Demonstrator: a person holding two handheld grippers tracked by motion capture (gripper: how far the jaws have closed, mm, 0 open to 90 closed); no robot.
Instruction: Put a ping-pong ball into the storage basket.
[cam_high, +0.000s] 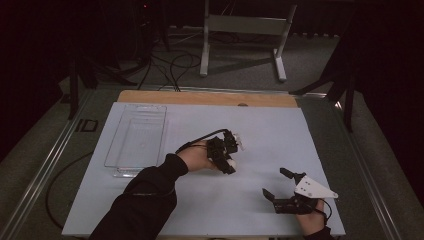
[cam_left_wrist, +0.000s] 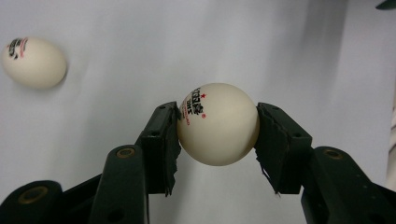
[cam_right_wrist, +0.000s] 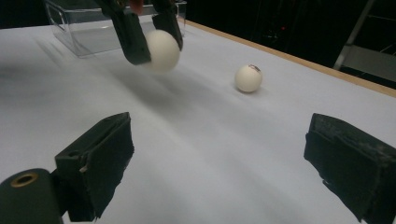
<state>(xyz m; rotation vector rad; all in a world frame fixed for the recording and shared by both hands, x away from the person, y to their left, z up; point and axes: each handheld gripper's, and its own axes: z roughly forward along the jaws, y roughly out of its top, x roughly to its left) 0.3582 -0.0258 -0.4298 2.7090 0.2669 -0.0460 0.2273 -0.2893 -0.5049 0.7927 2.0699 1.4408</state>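
Observation:
My left gripper (cam_high: 228, 160) is shut on a white table-tennis ball (cam_high: 232, 165) with red and black print, held just above the white table top. In the left gripper view the ball (cam_left_wrist: 217, 123) is squeezed between both black pads (cam_left_wrist: 161, 140). A second, similar ball (cam_high: 242, 144) lies loose on the table close beside that gripper, at the upper left of the left gripper view (cam_left_wrist: 33, 62). My right gripper (cam_high: 275, 182) rests near the front right edge, jaws wide open with nothing between them (cam_right_wrist: 219, 140). From it I see the held ball (cam_right_wrist: 162, 50) and the loose ball (cam_right_wrist: 248, 78).
A clear plastic tray (cam_high: 112, 145) stands at the table's left, with nothing visible in it, and shows behind the left gripper (cam_right_wrist: 79, 32). A wooden strip (cam_high: 200, 97) runs along the far edge. Beyond are a dark floor with cables and a metal stand (cam_high: 245, 25).

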